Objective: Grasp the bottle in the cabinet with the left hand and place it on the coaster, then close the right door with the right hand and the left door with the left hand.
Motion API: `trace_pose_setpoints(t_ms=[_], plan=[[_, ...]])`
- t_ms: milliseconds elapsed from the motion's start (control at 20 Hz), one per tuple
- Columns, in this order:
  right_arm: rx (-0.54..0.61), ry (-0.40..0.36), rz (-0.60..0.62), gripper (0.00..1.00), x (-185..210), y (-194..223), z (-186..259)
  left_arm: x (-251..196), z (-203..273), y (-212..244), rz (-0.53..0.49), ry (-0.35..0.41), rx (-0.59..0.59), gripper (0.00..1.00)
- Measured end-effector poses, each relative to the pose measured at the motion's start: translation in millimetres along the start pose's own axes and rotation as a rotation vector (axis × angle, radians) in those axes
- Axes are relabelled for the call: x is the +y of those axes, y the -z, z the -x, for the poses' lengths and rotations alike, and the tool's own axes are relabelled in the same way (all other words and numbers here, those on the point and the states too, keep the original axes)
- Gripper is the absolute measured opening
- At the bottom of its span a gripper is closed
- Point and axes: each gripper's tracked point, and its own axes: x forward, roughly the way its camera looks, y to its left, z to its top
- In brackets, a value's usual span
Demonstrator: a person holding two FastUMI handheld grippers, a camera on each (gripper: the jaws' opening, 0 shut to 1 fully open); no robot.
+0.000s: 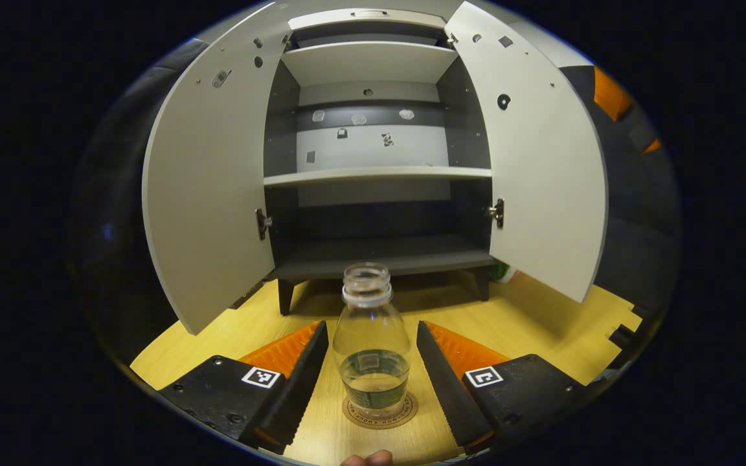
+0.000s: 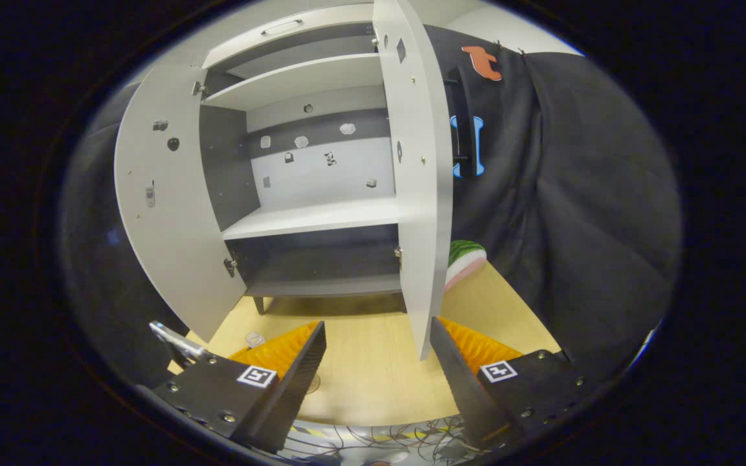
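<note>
Left door point(image 1: 211, 194) stands wide open. Left gripper point(image 1: 372, 362) has jaws apart on either side of the bottle point(image 1: 372, 349), not touching it. Bottle stands upright on the coaster point(image 1: 381, 415), on the wooden table point(image 1: 528, 323) in front of the cabinet point(image 1: 373, 168). Right door point(image 2: 415, 188) is open; right gripper point(image 2: 376, 362) sits near its edge, jaws apart and empty.
</note>
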Motion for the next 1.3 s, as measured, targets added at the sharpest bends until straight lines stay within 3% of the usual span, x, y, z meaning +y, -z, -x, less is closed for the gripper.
trace_pose_setpoints(t_ms=[50,100,200,300,400,650,900,1300], plan=[[-0.011,-0.005,-0.004,0.99,-0.5,-4.9,0.9,0.1,2.3,-13.8,-0.001,0.002,-0.026,0.88],[-0.021,-0.010,-0.009,0.94,-0.5,-9.2,2.7,-0.2,4.7,-26.5,-0.007,0.006,-0.040,0.88],[-0.048,-0.018,-0.013,0.99,-2.6,-19.2,4.4,0.6,11.1,-52.2,-0.014,0.003,-0.071,0.88],[-0.081,-0.023,-0.015,0.94,-8.9,-32.3,7.5,3.6,17.4,-82.2,-0.013,-0.004,-0.095,0.88],[-0.125,-0.018,-0.025,0.99,-21.3,-52.7,9.7,7.8,25.6,-114.3,0.003,-0.010,-0.117,0.88],[-0.224,0.012,-0.034,0.98,-69.5,-106.0,8.9,27.0,44.7,-182.2,0.025,-0.056,-0.160,0.88],[-0.274,0.028,-0.035,0.98,-110.6,-141.3,-10.1,42.5,63.7,-205.7,0.041,-0.093,-0.147,0.88],[-0.283,-0.023,0.001,0.98,-107.1,-161.1,-39.4,54.2,86.3,-204.4,0.049,-0.109,-0.118,0.87]])
